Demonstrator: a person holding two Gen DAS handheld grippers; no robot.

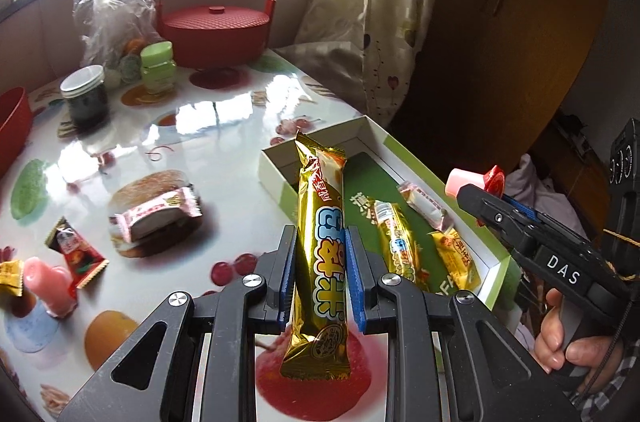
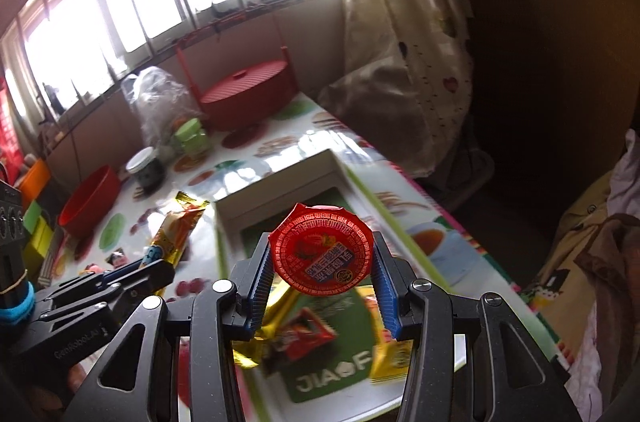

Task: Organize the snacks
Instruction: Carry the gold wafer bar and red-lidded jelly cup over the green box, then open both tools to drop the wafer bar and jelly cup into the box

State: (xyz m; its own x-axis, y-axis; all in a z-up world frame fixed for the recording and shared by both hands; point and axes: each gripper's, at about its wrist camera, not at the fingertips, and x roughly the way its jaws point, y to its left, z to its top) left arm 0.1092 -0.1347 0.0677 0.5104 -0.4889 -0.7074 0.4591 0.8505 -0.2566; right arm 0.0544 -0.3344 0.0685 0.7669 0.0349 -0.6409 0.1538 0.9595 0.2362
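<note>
- Your left gripper (image 1: pixel 318 276) is clamped on the gold bar (image 1: pixel 320 246); bar's long axis runs along the fingers, far end pointing at the box (image 1: pixel 276 168), near end hanging toward you
- Box lies ahead and right of the left gripper, at the table's (image 1: pixel 192 126) right edge; bar's tip already overlaps the box's near-left wall in the left view, but height above it can't be judged
- Your right gripper (image 2: pixel 322 260) is clamped on the jelly cup (image 2: pixel 322 254), red lid facing the camera; it hangs over the box interior, so the right hand is the nearer one to a drop
- Already in the box: second gold bar (image 1: pixel 394 240), clear candy (image 1: pixel 426 206), yellow pack (image 1: pixel 456 254); right view also shows a red pack (image 2: pixel 306 336) there; far half of the box looks free
- My read: swing the gold bar right so it lies parallel to the second gold bar, along the box's long side; crosswise looks tighter
- In the way: the right gripper itself shows at the box's right edge in the left view; both hands converge on one box, so stagger the drops
- Left on the table near its left edge: pink-white pack (image 1: pixel 158 216), red candy (image 1: pixel 78 254), pink cup (image 1: pixel 48 286), yellow wrapper (image 1: pixel 10 272)
- Far end, clear of the path: red basket (image 1: pixel 216 32), dark jar (image 1: pixel 86 98), green jar (image 1: pixel 158 66), plastic bag (image 1: pixel 110 10), red bowl (image 1: pixel 14 126)
</note>
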